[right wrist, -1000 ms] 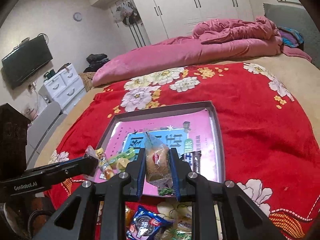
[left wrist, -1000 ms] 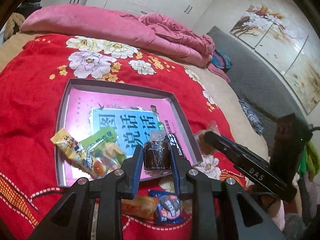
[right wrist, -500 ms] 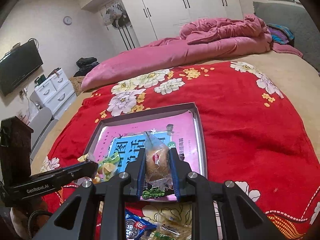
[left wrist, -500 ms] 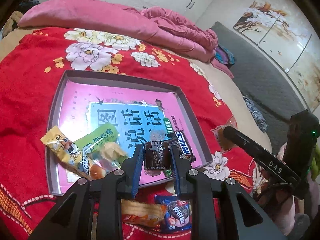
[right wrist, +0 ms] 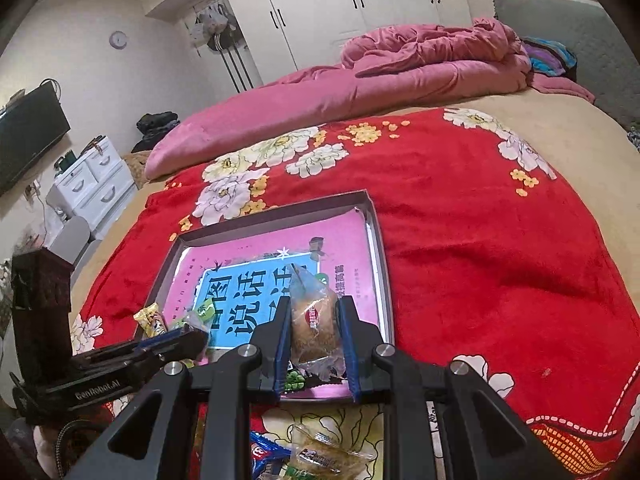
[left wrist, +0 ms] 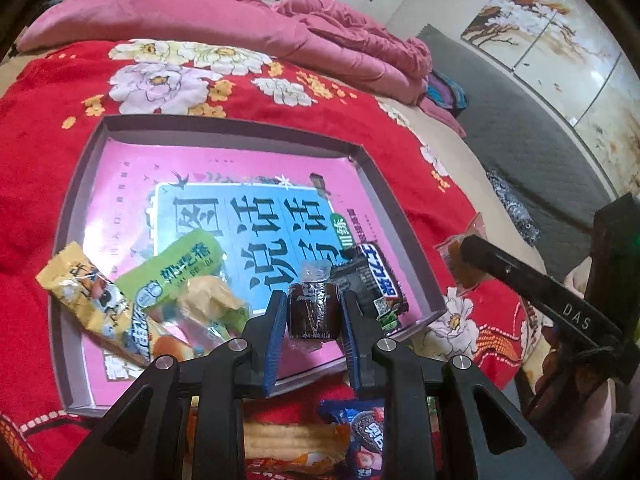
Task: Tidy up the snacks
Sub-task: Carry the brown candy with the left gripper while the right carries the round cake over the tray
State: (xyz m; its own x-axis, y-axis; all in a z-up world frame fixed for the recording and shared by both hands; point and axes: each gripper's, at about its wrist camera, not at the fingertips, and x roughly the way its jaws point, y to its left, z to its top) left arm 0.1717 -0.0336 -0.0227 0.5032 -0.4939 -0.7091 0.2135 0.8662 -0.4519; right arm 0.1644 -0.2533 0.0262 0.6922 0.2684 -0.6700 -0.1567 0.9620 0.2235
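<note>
The left gripper [left wrist: 313,312] stays clenched on a dark brown wrapped snack [left wrist: 312,310] and has moved further over the near right part of the tray [left wrist: 224,126], close beside the black chocolate bar [left wrist: 370,280]. The right gripper [right wrist: 314,328] still grasps a clear-wrapped brown cake [right wrist: 314,322] above the tray's near edge, now lower and closer to it.

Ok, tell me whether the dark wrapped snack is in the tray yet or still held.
Held, not released: the dark wrapped snack sits clamped between the left gripper fingers, over the tray near its front edge. Whether it touches the tray floor, cannot tell.
</note>
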